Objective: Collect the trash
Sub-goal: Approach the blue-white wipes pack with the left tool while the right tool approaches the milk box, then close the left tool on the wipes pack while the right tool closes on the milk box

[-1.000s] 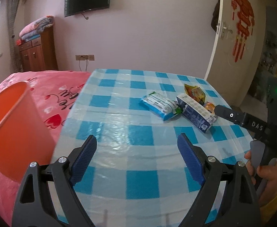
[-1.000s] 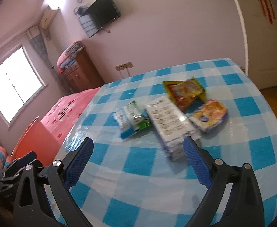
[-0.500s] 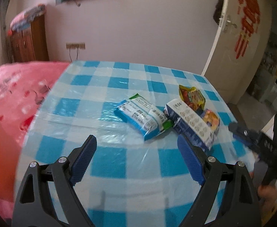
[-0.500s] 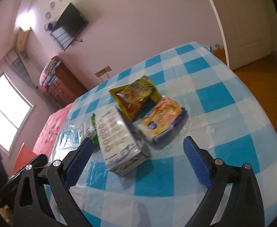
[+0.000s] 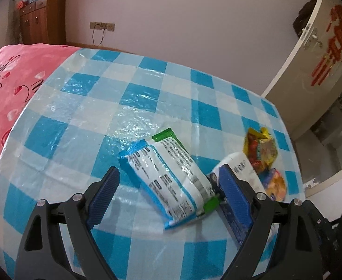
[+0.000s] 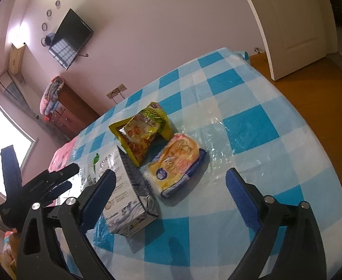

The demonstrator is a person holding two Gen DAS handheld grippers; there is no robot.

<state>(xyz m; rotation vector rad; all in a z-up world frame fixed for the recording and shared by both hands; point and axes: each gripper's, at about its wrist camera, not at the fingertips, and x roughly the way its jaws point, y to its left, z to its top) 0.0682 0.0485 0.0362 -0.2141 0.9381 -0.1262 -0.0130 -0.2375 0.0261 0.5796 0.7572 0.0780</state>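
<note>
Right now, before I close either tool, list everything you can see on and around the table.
White and blue packet: 1, green ends, table centre, between the left tool's fingers.
Carton: 1, white and dark blue, beside that packet.
Yellow-green snack bag: 1, behind the carton.
Yellow and blue packet: 1, right of the carton.
Table: 1, blue-white check cloth.
Bed cover: 1, pink, left.
Cabinet: 1, brown, far wall.
TV: 1, black, wall.
Door: 1, white, right.
Left tool: open.
Right tool: open.
</note>
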